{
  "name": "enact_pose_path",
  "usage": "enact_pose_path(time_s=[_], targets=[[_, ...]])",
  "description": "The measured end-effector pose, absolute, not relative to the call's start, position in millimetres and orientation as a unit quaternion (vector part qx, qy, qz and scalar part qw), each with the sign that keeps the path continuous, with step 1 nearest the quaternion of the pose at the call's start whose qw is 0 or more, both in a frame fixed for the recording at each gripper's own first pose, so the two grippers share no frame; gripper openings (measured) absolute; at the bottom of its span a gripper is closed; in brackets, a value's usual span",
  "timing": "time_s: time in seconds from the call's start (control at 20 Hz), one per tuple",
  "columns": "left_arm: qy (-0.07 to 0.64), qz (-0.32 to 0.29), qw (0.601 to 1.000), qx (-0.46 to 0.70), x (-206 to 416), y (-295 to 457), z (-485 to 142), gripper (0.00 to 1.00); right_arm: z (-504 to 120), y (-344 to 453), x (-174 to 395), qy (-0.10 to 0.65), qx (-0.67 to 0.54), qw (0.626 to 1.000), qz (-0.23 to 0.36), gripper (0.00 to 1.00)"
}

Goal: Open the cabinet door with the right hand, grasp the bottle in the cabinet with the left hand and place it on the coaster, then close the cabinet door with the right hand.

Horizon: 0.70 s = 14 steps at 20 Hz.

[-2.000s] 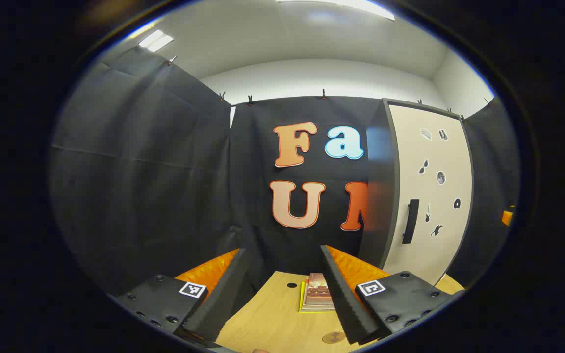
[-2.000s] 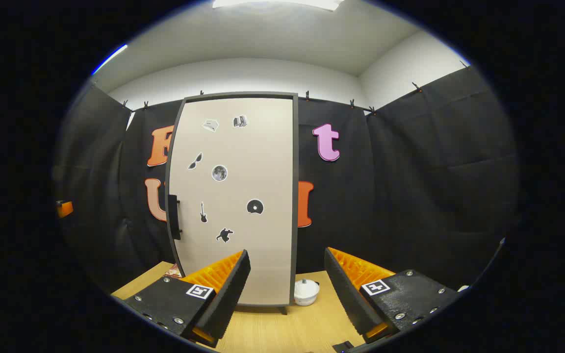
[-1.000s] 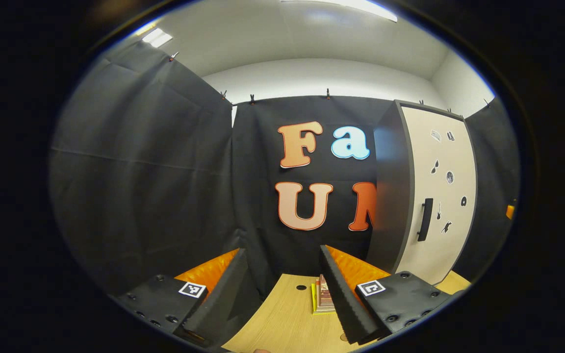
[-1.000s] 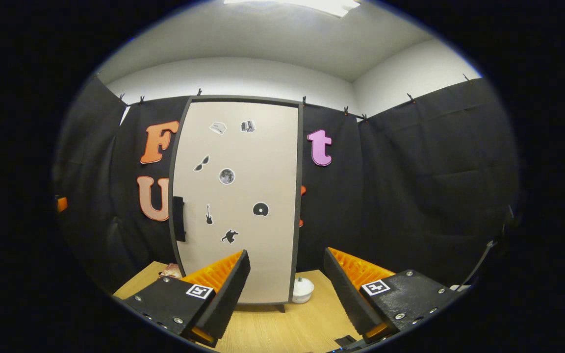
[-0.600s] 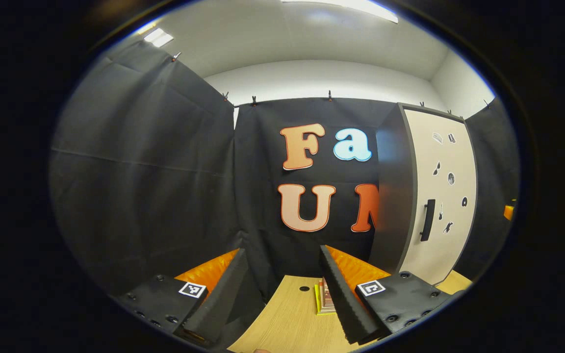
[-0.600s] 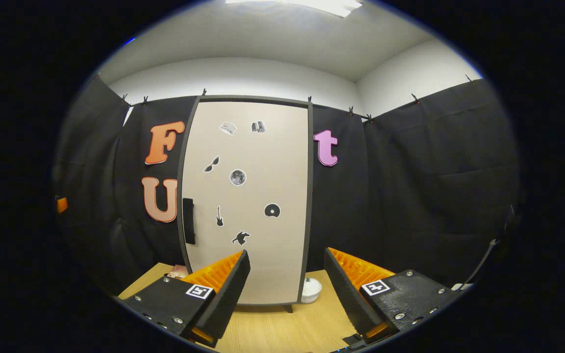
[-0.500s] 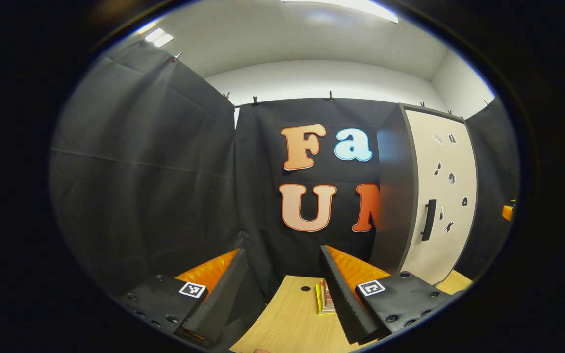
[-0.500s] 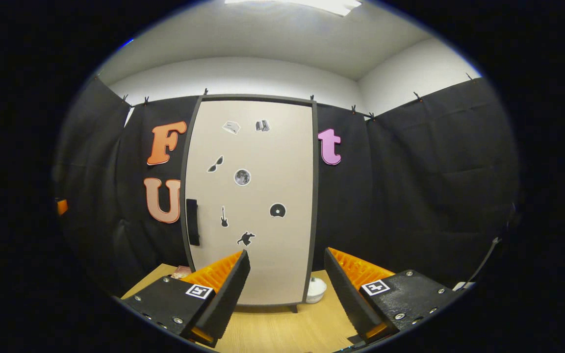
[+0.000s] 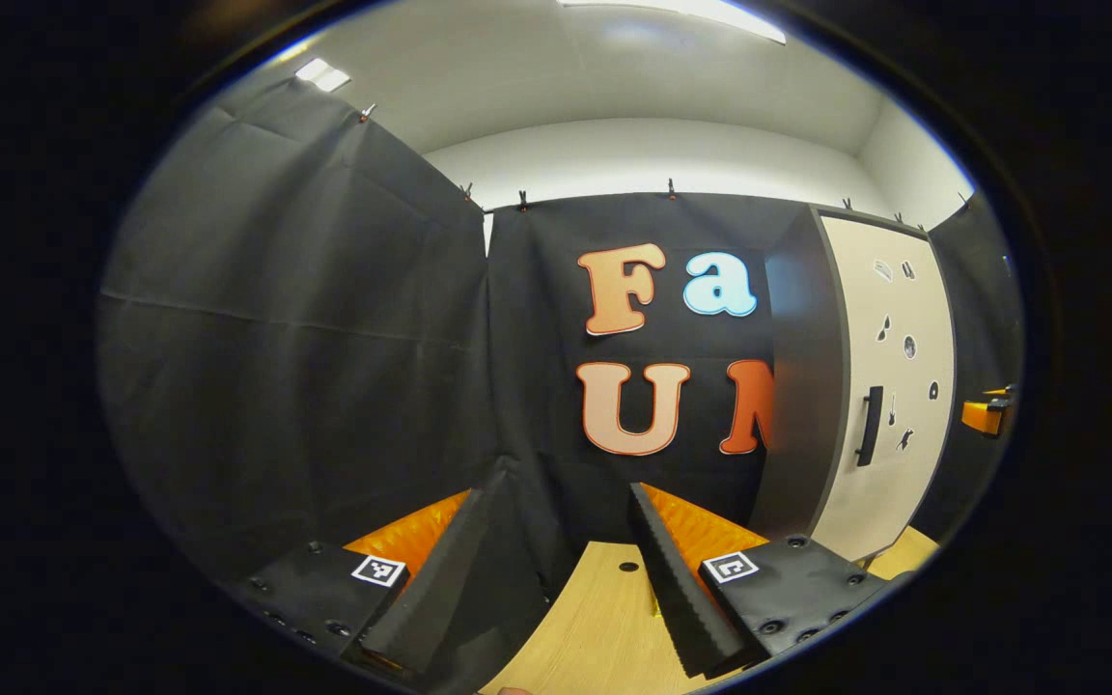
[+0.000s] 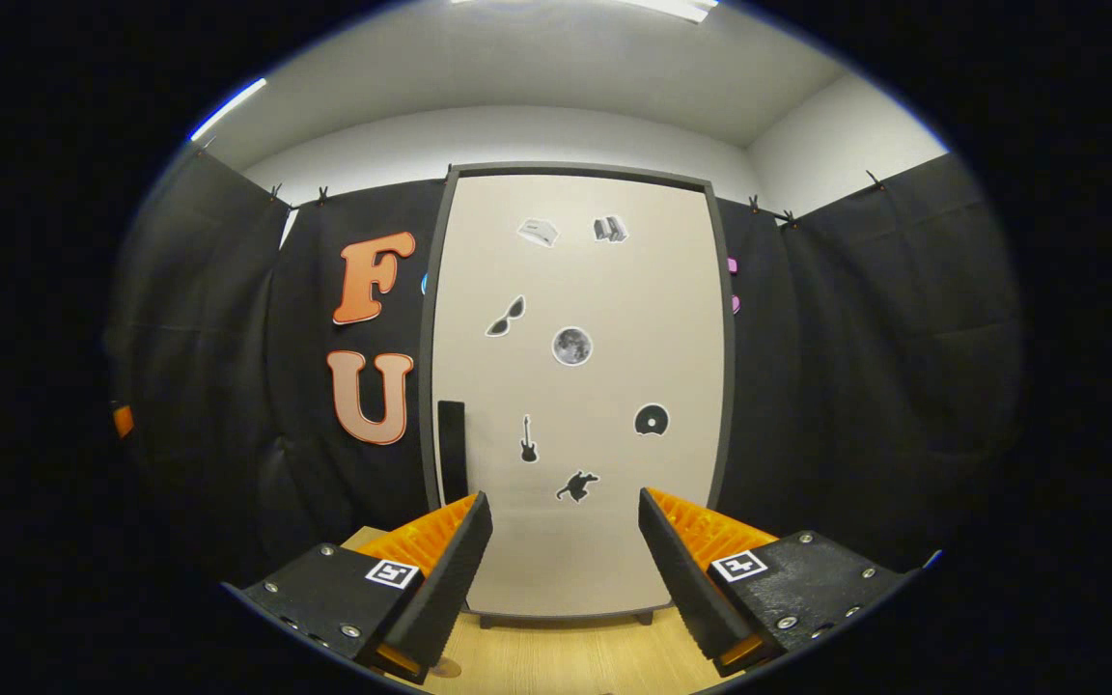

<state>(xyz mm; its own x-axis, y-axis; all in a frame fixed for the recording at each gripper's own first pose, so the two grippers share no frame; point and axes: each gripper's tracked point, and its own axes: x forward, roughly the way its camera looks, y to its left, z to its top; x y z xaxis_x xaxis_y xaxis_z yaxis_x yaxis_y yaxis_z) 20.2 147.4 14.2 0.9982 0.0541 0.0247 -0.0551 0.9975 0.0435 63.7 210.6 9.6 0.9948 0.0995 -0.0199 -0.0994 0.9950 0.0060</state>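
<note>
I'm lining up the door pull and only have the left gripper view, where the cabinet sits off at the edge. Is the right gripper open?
Observer: Yes. In the right gripper view the right gripper is open, with nothing between its fingers.
Operator: Where is the handle from there?
Observer: The handle is a dark vertical bar at the left edge of the cabinet door, just above the finger on that view's left.
Operator: Any contact?
Observer: None that I can see. The fingers appear apart from the door, which faces them squarely and looks shut.
</note>
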Motion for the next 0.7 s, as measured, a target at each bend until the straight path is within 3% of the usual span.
enact_pose_path(time_s=[0.7], targets=[[-0.004,0.086,0.996,0.032,16.9,216.5,6.6,0.96,-9.2,320.3,169.6,0.029,0.011,0.995,0.091,0.94]])
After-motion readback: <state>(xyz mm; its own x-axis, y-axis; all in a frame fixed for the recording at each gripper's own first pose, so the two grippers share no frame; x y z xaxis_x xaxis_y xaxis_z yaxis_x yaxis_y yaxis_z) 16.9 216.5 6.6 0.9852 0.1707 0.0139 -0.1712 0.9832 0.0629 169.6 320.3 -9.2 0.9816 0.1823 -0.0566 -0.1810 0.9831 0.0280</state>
